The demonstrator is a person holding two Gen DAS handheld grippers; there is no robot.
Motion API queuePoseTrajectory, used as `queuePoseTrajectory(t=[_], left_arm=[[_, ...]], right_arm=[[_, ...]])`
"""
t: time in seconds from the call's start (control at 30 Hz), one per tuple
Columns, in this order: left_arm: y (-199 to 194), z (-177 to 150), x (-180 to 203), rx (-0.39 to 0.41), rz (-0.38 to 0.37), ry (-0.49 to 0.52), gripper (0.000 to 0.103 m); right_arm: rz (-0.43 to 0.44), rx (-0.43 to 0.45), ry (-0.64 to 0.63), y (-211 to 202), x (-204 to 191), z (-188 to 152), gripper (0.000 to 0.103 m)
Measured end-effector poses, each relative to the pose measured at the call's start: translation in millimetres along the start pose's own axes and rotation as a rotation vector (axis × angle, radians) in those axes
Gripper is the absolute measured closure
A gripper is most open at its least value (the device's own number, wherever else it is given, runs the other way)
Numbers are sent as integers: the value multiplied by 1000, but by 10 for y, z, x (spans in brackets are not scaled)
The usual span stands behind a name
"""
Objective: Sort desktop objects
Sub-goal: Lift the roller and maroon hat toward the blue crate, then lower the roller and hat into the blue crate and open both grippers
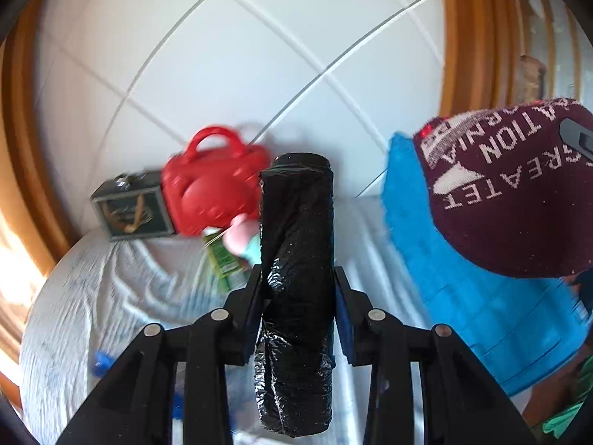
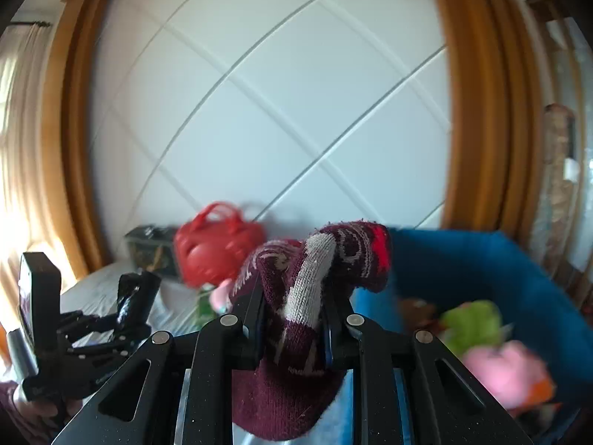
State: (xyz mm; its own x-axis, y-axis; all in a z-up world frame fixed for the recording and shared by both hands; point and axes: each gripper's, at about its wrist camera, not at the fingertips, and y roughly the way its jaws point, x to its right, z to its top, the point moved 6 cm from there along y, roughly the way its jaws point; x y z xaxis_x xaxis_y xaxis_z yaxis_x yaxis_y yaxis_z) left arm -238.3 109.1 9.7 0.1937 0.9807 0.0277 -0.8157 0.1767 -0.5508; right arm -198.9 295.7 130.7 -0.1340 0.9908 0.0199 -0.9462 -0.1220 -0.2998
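A white-clothed tabletop (image 1: 92, 289) stands before a panelled wall. The left tool (image 1: 296, 285) is clamped on a black plastic-wrapped roll (image 1: 296, 259); the right tool (image 2: 292, 315) is clamped on a maroon knit sock (image 2: 296, 333), beside the blue bin (image 2: 463, 259). Risk: the limp sock may snag on a finger at release and miss the bin.

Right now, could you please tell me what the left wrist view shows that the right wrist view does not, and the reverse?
Only the left wrist view shows the left gripper from behind, its jaws shut on the black plastic roll, and the lettering on the maroon sock.

Only the right wrist view shows inside the blue bin: a green toy and a pink toy. It also shows the right gripper with jaws shut on the sock.

Both show the red bag, the dark box beside it and the white cloth.
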Motion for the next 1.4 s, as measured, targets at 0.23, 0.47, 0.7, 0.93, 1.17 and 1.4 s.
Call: queuePoseTrajectory(t=[0.23,0.47,0.7,0.93,1.17,1.4], left_arm=[[-150,397,1017,72,-98,71,69],[-289,558,2224,106,-218,171,69],[-234,436,3124,50,-288,262,69],[-22,342,3411,-16,-274,288,69],[146,357,3462,-60,-231,267,69],[359,469,3443,-86,-199,234,69]], right_arm=[[-138,79,6,-430,827,203,81],[-252,81,48,-751,1741,63,81],[-300,54,131,-898,2488,-231,81],[-304,54,174,-860,2891,-279,81],[-302,10,149,-549,2958,-282,81],[-333,-74,102,-269,3018,-406,80]])
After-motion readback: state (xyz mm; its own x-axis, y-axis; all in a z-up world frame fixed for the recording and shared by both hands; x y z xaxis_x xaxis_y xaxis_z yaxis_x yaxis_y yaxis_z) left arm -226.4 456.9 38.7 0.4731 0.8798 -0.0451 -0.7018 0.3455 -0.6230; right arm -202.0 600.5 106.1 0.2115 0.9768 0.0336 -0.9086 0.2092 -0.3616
